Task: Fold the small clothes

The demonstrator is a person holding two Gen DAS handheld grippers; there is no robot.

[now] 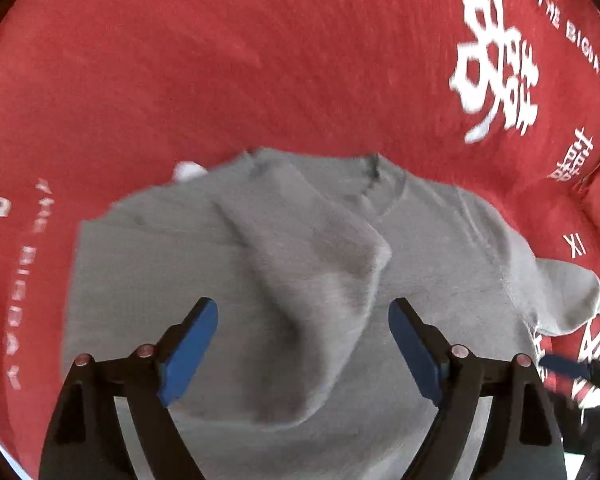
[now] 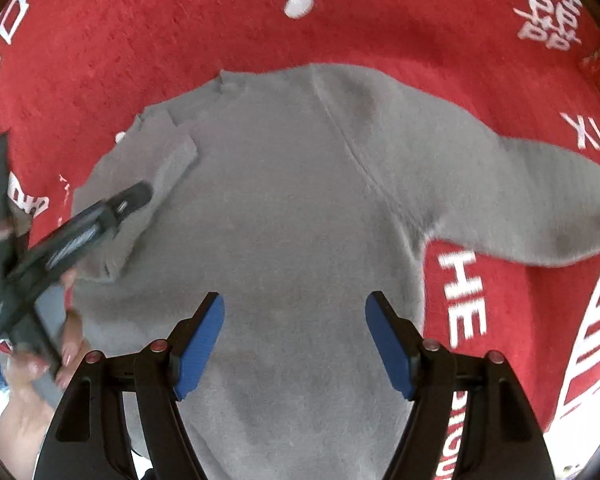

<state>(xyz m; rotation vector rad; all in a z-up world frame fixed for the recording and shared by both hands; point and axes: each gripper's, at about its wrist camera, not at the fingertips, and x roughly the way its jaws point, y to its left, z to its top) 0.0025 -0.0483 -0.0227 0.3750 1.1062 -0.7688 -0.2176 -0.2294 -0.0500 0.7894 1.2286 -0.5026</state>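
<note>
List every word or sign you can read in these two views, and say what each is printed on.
"THE BIGDAY": white, on the red cloth, upper right of the left wrist view.
"XI": white, on the red cloth, in both views.
"HE": the visible part of a word on the red cloth; the grey sweater hides its start.
Large white Chinese characters on the cloth: too blurred to read.
The grey sweater: no text seen.

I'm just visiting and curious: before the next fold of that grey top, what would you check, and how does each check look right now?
1. Left tongs open, nothing pinched: ok.
2. Right tongs open, nothing pinched: ok.
3. One sleeve already folded onto the grey top: ok.
4. Other sleeve folded in: not ok, it lies out on the red cloth.
5. Body flat: not ok, a ridge stands up.
6. Hem straight: cannot tell, hidden.
</note>
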